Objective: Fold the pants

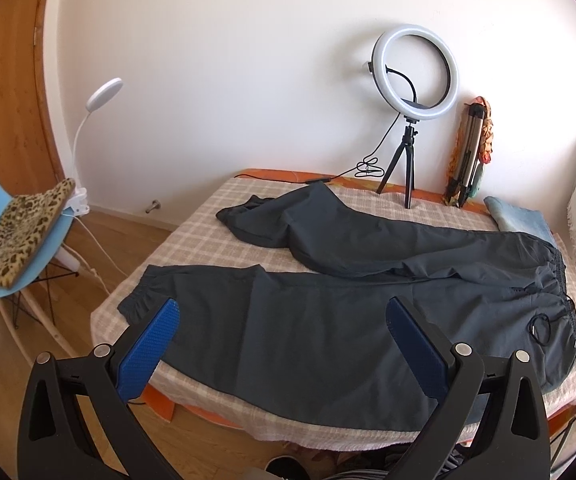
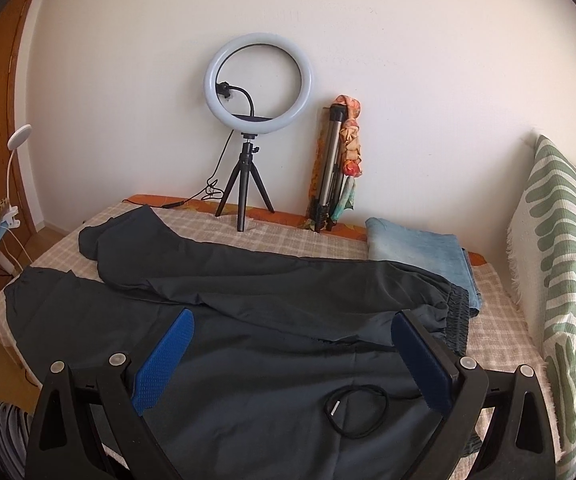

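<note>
Dark grey pants (image 1: 327, 320) lie spread on a checked bedcover (image 1: 208, 236), waistband at the right, both legs reaching left, cuffs at the left edge. The far leg angles toward the back. They also show in the right wrist view (image 2: 248, 300), with the drawstring (image 2: 357, 408) looped on the near fabric. My left gripper (image 1: 282, 306) is open and empty, above the near leg. My right gripper (image 2: 291, 316) is open and empty, above the hip area near the waistband (image 2: 457, 320).
A ring light on a tripod (image 1: 413, 80) and a folded tripod (image 1: 469, 152) stand at the back wall. Folded blue jeans (image 2: 419, 256) lie by the waistband. A striped cushion (image 2: 563, 280) is at the right. A blue chair (image 1: 12, 240) stands on the left.
</note>
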{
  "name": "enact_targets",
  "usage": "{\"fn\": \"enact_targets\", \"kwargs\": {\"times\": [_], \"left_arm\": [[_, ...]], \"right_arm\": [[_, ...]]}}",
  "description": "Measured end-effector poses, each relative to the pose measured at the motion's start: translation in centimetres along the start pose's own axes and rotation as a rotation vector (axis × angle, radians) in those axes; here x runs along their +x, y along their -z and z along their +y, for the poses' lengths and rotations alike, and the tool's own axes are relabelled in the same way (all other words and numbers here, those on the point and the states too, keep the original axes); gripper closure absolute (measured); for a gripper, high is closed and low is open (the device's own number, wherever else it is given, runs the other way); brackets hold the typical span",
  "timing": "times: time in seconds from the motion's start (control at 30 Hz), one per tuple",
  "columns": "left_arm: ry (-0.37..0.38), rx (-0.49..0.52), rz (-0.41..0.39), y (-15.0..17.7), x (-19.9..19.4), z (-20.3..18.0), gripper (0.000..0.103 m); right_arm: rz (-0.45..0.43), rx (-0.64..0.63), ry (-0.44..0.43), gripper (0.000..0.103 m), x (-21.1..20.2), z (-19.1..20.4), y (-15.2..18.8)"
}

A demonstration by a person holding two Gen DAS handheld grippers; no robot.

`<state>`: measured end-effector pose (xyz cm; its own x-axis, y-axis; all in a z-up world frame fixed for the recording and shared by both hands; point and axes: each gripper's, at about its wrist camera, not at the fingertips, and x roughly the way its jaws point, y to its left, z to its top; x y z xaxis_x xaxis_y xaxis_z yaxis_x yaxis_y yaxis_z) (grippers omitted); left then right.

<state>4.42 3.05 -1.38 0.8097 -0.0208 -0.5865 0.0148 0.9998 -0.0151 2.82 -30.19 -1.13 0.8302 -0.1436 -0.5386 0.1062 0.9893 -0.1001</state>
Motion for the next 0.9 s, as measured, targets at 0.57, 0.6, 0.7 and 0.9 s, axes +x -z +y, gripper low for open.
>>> {"fn": "enact_targets", "kwargs": {"times": [0.57,0.6,0.7,0.9], "left_arm": [[0.001,-0.029,0.071,-6.5,12.9,5.3,0.022],[0.0,-0.029,0.073,-7.0,13.7,5.5,0.022],[0.015,-0.042,0.093,-8.2,16.2,6.1,0.029],[0.049,-0.081,0.161,-10.2,21.4,7.3,0.039]], "right_arm": [[0.081,-0.111,-0.239,0.018,16.0,2.8,-7.9],[0.089,-0.114,-0.25,0.019,17.1,3.1,-8.3],[0.115,-0.137,-0.282,0.019,20.0,4.4,-9.2],[0.181,-0.185,-0.338,0.024,25.2,6.5,-9.6]]}}
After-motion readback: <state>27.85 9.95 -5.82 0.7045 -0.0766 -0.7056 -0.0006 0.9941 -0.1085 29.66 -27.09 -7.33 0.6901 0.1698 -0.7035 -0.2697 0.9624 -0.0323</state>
